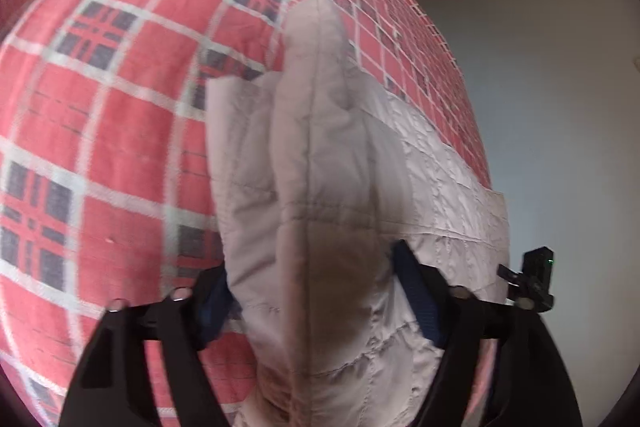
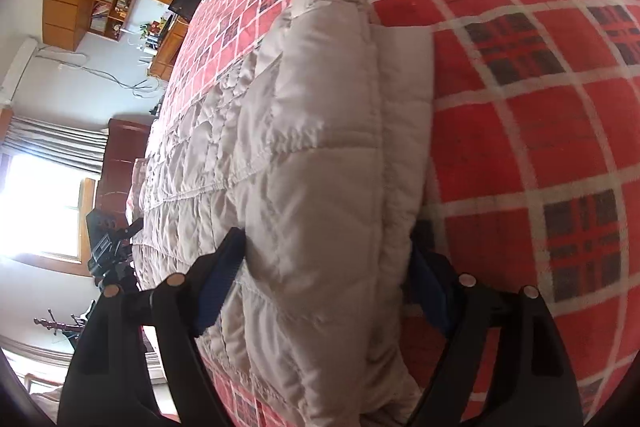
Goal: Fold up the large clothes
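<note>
Both grippers are clamped down here! The left gripper pinches a bunched fold of the pale beige quilted padded jacket, and the right gripper bites a thick doubled edge of that same jacket. The garment lies across the red plaid bedspread, part lifted off it, part flat on it between the grippers. Looks mid-fold to me: layers gathered, nothing laid down or smoothed yet.

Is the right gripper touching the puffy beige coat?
Touching. In the right wrist view, the right gripper has both blue pads pressed against a thick fold of the coat, which fills the space between them.
</note>
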